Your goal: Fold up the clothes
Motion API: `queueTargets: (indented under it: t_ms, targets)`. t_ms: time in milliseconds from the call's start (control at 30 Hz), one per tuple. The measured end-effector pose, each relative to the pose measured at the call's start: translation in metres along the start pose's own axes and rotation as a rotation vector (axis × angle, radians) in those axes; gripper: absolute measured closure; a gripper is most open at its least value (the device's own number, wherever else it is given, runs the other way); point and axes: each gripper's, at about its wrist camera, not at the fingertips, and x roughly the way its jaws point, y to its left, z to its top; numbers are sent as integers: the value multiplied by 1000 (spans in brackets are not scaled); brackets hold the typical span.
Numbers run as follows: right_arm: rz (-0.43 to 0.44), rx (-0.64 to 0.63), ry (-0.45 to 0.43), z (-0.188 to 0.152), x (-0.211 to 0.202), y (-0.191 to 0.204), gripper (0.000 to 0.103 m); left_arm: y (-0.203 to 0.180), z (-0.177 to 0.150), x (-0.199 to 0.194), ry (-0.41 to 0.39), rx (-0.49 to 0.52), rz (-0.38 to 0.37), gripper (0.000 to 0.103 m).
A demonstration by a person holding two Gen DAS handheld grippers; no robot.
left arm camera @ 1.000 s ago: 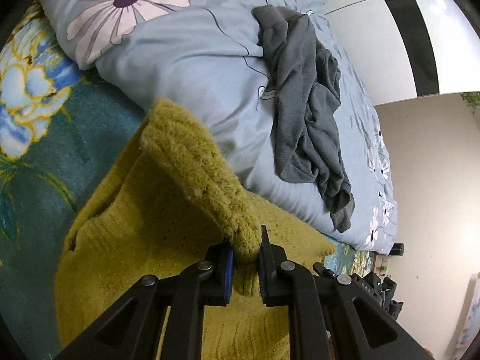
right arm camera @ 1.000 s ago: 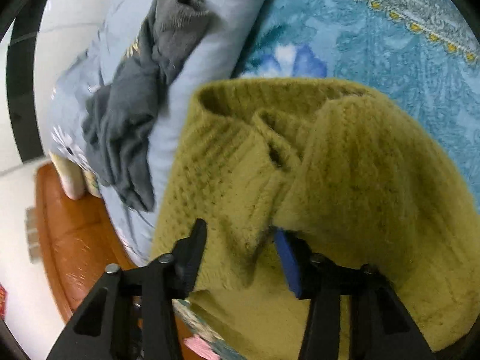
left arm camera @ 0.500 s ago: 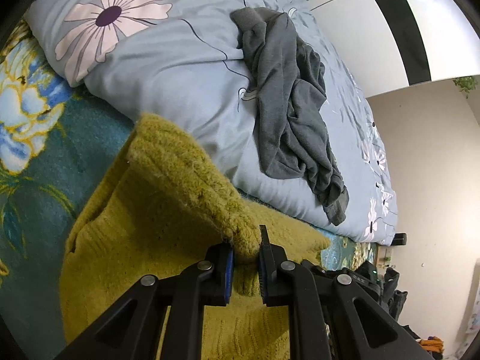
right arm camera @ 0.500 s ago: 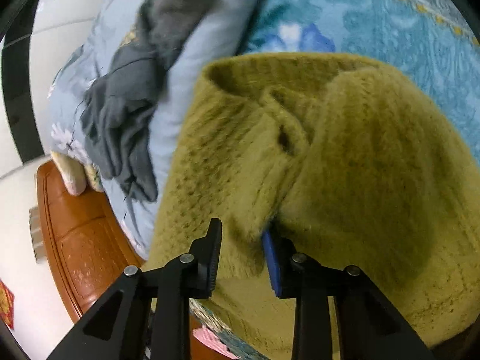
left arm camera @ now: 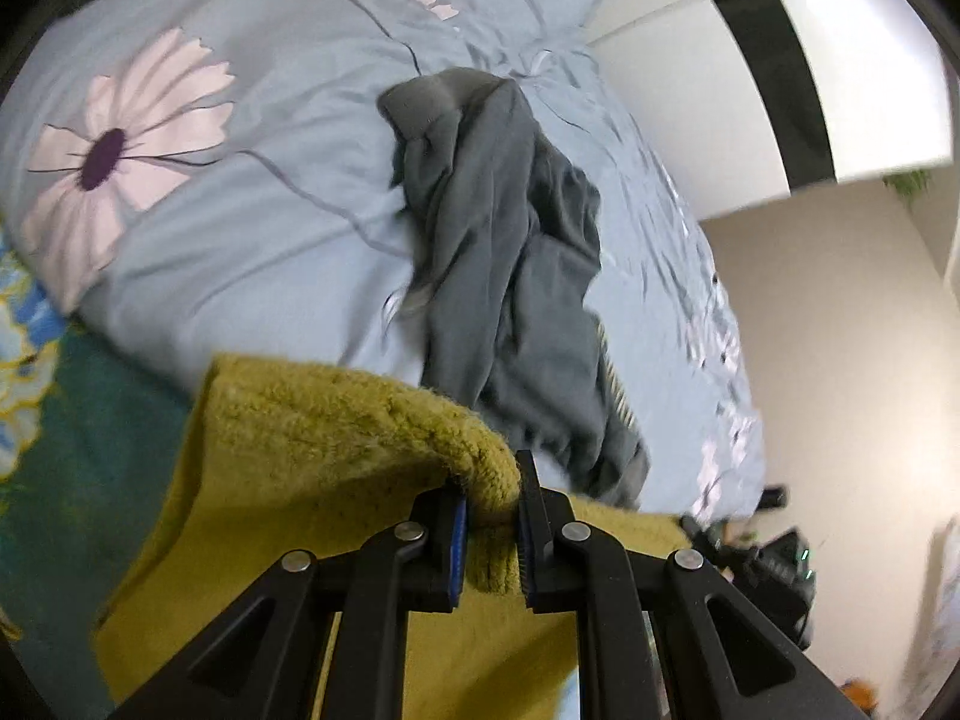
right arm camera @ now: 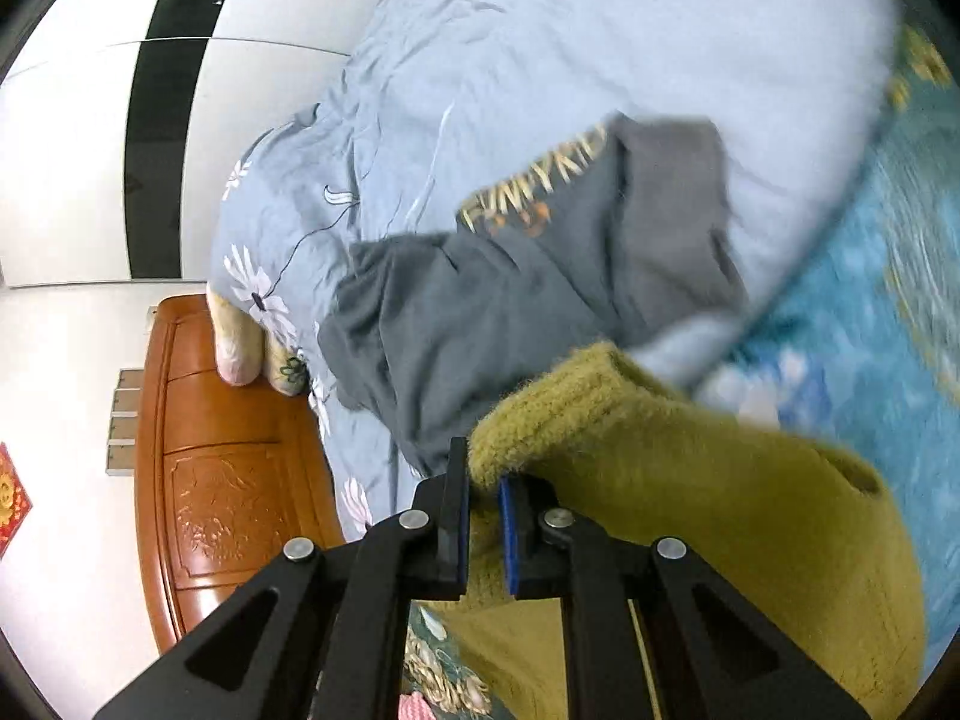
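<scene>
My black two-finger left gripper point(left arm camera: 491, 519) hides the pinched edge of the fuzzy olive-green knit sweater point(left arm camera: 336, 420); its lower part runs off frame. Beyond the sweater, the crumpled grey garment point(right arm camera: 510, 300) is motion-blurred, its printed lettering unreadable.

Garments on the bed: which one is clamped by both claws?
The mustard-yellow fuzzy sweater, pinched by the left claw and right claw. The grey garment lies crumpled and untouched on the pale blue duvet.
</scene>
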Motion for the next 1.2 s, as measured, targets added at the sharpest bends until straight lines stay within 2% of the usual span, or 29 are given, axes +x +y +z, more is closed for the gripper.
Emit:
queueTargets:
  t_ms: [100, 167, 233, 300, 333, 367, 400, 433, 500, 600, 667, 767, 867, 933, 1000, 1133, 1200]
  targets:
    - [-5, 44, 0, 35, 6, 2, 94, 9, 25, 19, 16, -126, -22, 89]
    - [8, 66, 4, 41, 27, 12, 91, 19, 37, 33, 25, -210, -20, 89]
    - [-3, 38, 16, 42, 29, 14, 90, 29, 44, 45, 34, -253, 13, 89]
    - [-6, 1, 18, 40, 32, 10, 82, 38, 48, 54, 32, -305, 6, 87]
    - [0, -19, 12, 38, 30, 9, 74, 42, 50, 57, 28, -335, -12, 85]
    - [18, -38, -2, 38, 27, 11, 60, 46, 51, 59, 26, -361, -27, 80]
    - [31, -54, -18, 38, 26, 15, 55, 45, 53, 60, 27, -369, -37, 71]
    - [37, -71, -31, 38, 25, 18, 53, 43, 55, 59, 27, -373, -55, 63]
    - [7, -113, -36, 38, 17, 21, 53, 34, 58, 52, 27, -357, -117, 53]
    - [-38, -164, -40, 37, 4, 20, 53, 13, 58, 34, 39, -270, -234, 51]
    - [-63, -186, -33, 32, -6, 12, 53, -1, 47, 6, 27, -150, -268, 48]
    - [-95, -211, -4, 16, -25, -14, 53, 16, 10, -36, -19, 15, -137, 41]
    - [-144, -165, 26, 0, -46, -56, 53, 36, -28, -76, -61, 168, -5, 38]
    - [-180, -106, 41, -10, -59, -85, 53, 83, -62, -87, -31, 127, 98, 38]
    - [-202, -51, 43, -19, -70, -108, 53, 124, -90, -93, -3, 42, 141, 38]
    - [-229, -1, 63, -36, -80, -131, 53, 184, -148, -104, 24, -95, 174, 38]
    - [-263, 3, 92, -46, -76, -138, 53, 196, -162, -107, 24, -117, 179, 38]
